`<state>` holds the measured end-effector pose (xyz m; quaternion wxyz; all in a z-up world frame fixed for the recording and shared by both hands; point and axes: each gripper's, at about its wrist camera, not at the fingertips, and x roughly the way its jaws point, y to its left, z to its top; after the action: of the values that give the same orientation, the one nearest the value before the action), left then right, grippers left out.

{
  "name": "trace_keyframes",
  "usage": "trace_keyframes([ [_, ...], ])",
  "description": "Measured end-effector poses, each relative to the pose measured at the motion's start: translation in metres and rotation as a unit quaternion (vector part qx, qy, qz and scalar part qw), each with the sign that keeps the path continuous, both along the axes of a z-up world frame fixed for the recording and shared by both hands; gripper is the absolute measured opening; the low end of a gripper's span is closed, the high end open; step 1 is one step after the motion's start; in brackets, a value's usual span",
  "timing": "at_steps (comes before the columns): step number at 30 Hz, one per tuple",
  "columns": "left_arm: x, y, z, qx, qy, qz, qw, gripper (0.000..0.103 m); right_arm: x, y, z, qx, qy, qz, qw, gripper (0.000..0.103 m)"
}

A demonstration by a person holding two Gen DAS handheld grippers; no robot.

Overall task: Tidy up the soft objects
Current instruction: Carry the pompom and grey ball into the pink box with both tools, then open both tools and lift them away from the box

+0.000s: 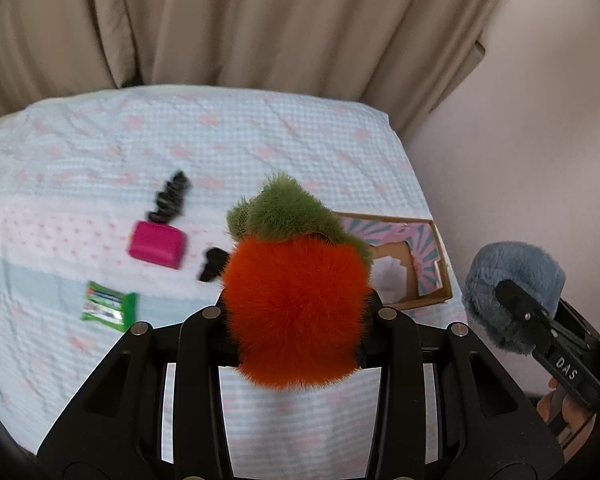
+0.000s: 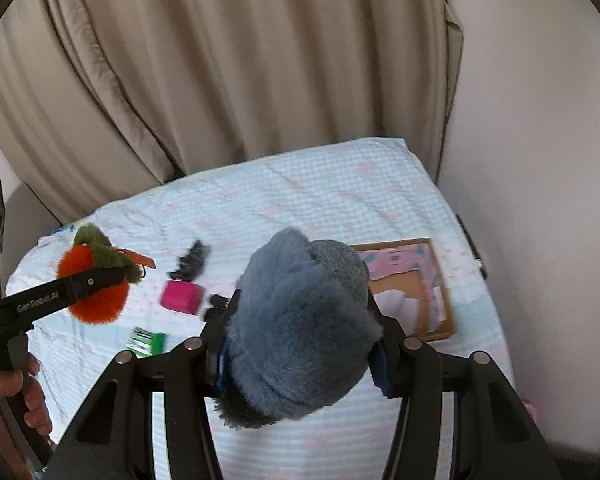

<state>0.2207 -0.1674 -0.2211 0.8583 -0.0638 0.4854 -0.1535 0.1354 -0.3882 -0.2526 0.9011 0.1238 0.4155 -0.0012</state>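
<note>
My left gripper (image 1: 296,308) is shut on a fluffy orange plush (image 1: 296,312) with a green leafy top, held above the bed. That orange plush (image 2: 94,292) and the left gripper (image 2: 100,276) also show at the left of the right wrist view. My right gripper (image 2: 300,340) is shut on a grey-blue furry plush (image 2: 300,320), lifted over the bed. In the left wrist view the same blue plush (image 1: 512,280) appears at the right, clamped in the right gripper (image 1: 516,300). A shallow cardboard box (image 1: 412,264) with a pink lining lies at the bed's right side, seen too as the box (image 2: 416,284).
On the checked bedspread (image 1: 220,152) lie a magenta case (image 1: 158,245), a black scrunchie (image 1: 170,198), another black item (image 1: 212,265) and a green packet (image 1: 108,306). Beige curtains (image 1: 260,20) hang behind the bed. A pale wall (image 1: 540,140) stands right. A hand (image 2: 24,396) grips the left handle.
</note>
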Motion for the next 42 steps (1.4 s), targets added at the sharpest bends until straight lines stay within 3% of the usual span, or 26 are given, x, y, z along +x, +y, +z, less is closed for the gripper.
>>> trace_keyframes([
  [7,0.027,-0.074,-0.046,0.015,0.039,-0.027,0.9987,0.034,0.035,-0.064,-0.047,0.021,0.043,-0.015,0.999,0.049],
  [15,0.069,-0.152,-0.123,0.035,0.104,-0.069,0.9915,0.034,0.088,-0.101,-0.103,0.048,0.095,-0.029,0.994,0.049],
  [21,0.093,-0.184,-0.192,0.055,0.175,-0.092,0.9788,0.034,0.123,-0.116,-0.147,0.057,0.134,-0.041,0.988,0.052],
  [27,0.103,-0.198,-0.224,0.057,0.204,-0.109,0.9711,0.034,0.146,-0.118,-0.184,0.062,0.170,-0.037,0.983,0.054],
  [28,0.104,-0.199,-0.224,0.055,0.203,-0.112,0.9711,0.041,0.148,-0.119,-0.187,0.062,0.172,-0.037,0.982,0.058],
  [30,0.104,-0.202,-0.222,0.053,0.198,-0.127,0.9705,0.077,0.150,-0.120,-0.191,0.062,0.173,-0.037,0.982,0.069],
  [31,0.103,-0.202,-0.219,0.059,0.194,-0.130,0.9707,0.103,0.152,-0.119,-0.192,0.063,0.172,-0.035,0.982,0.082],
  [32,0.100,-0.200,-0.215,0.072,0.178,-0.135,0.9721,0.103,0.153,-0.119,-0.192,0.062,0.169,-0.030,0.983,0.095],
  [34,0.098,-0.197,-0.216,0.092,0.170,-0.144,0.9705,0.103,0.152,-0.120,-0.192,0.062,0.160,-0.025,0.985,0.100],
  [36,0.095,-0.190,-0.218,0.110,0.167,-0.140,0.9696,0.103,0.149,-0.120,-0.192,0.072,0.150,-0.023,0.986,0.100],
  [42,0.093,-0.178,-0.211,0.101,0.163,-0.130,0.9728,0.103,0.144,-0.117,-0.188,0.071,0.141,-0.026,0.987,0.100],
])
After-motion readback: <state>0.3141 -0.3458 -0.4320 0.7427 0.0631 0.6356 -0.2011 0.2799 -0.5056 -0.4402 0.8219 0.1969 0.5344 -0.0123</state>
